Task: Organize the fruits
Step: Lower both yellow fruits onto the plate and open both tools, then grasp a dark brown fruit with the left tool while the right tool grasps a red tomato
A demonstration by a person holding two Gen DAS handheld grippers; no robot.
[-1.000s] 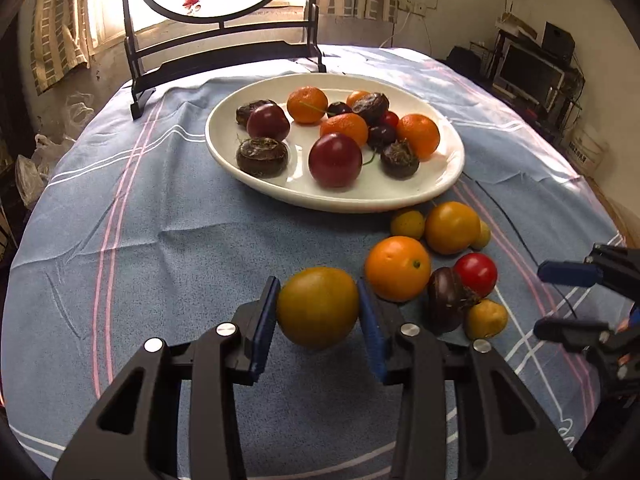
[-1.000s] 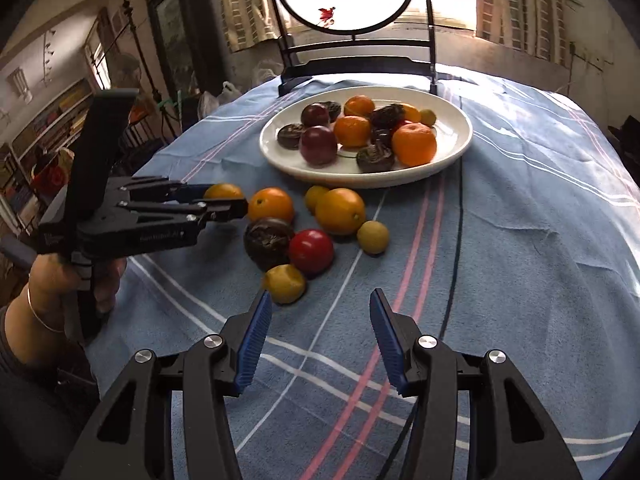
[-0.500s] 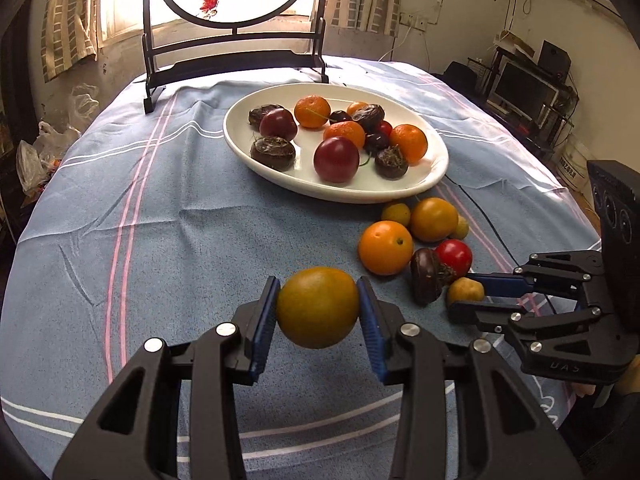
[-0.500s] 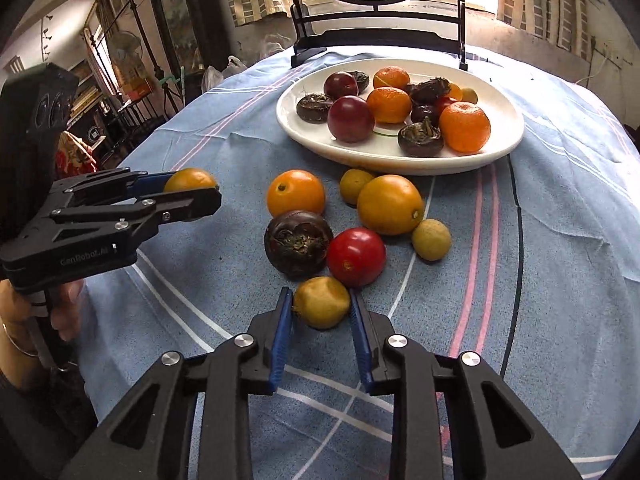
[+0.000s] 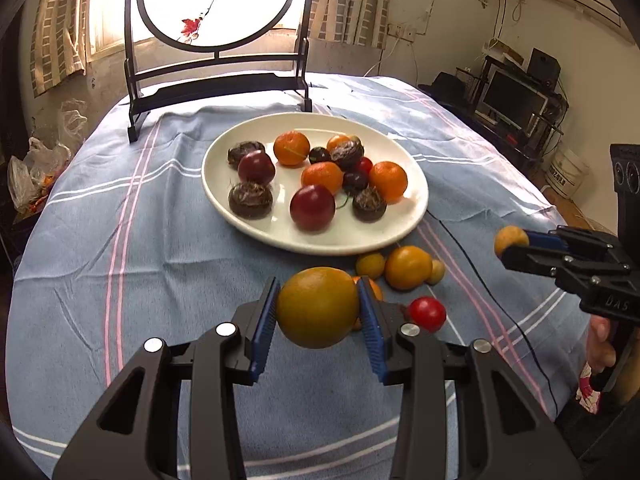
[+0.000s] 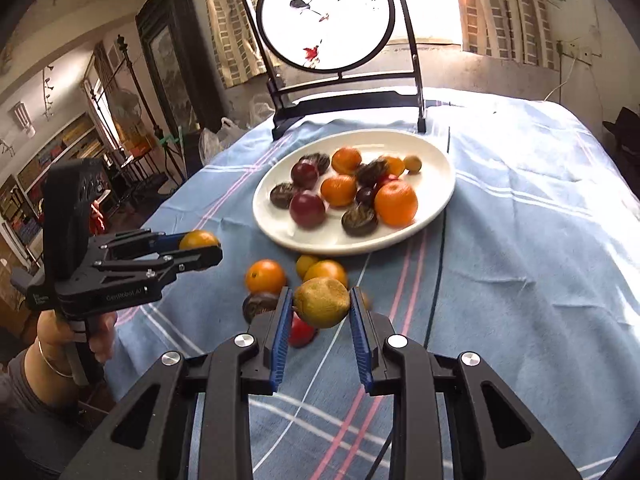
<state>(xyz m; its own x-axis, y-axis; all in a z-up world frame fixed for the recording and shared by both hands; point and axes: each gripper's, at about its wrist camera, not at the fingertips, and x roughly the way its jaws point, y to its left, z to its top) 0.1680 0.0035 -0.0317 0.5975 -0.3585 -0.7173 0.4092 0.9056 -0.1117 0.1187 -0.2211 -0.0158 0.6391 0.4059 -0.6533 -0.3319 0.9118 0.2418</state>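
My left gripper [image 5: 318,308] is shut on a large yellow-green orange [image 5: 318,307] and holds it above the cloth, short of the white plate [image 5: 248,224]. It also shows in the right wrist view [image 6: 200,246]. My right gripper [image 6: 320,304] is shut on a small yellow fruit [image 6: 322,302], lifted off the table; it shows at the right of the left wrist view [image 5: 510,242]. The plate [image 6: 436,188] holds several oranges, plums and dark fruits. Loose fruits lie in front of it: an orange [image 6: 265,277], a red tomato [image 5: 427,314], yellow ones [image 5: 408,267].
A black-framed round screen [image 5: 216,12] stands behind the plate on the blue striped tablecloth [image 5: 100,240]. A thin black cable [image 5: 472,272] runs across the cloth at the right. Shelves and a monitor [image 5: 512,100] lie beyond the table.
My right gripper closed on the small yellow fruit and lifted it off the cloth. My left gripper carried the orange forward, towards the plate.
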